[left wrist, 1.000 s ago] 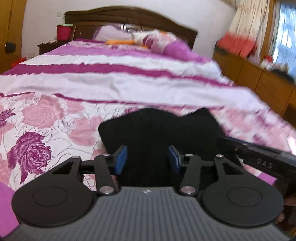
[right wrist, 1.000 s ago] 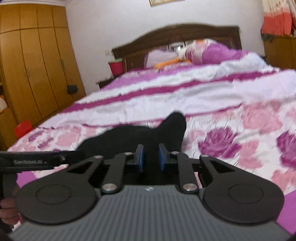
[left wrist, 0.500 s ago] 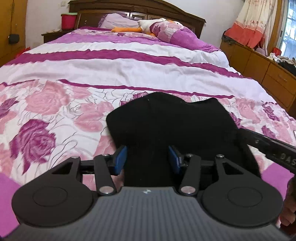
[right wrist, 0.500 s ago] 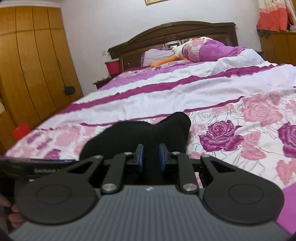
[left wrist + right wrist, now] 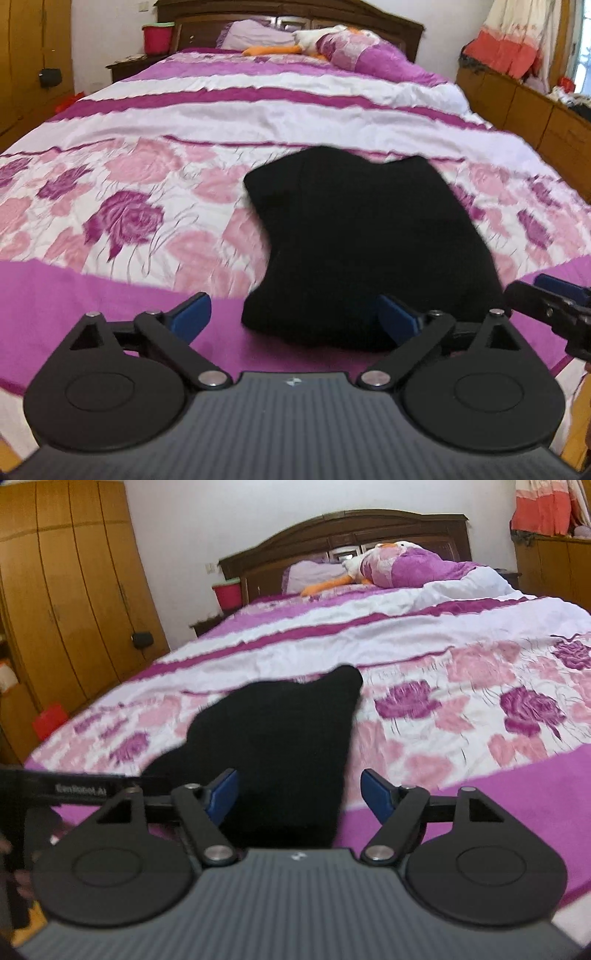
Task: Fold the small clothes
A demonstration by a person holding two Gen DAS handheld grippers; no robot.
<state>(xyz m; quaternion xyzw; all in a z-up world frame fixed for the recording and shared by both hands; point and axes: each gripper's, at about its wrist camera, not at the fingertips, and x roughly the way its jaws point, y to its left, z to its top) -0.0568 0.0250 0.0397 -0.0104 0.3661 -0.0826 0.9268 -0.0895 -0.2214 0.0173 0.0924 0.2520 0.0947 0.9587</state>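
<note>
black folded garment (image 5: 365,251) lies lengthwise straight ahead of both opening, empty-jawed tools, left gripper (image 5: 295,317) and right gripper (image 5: 299,794), its near edge between their pads.

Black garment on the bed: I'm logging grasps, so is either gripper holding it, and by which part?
Nothing is held. Both grippers, left and right, are opening, their fingers clear of the black garment's near edge.
</note>
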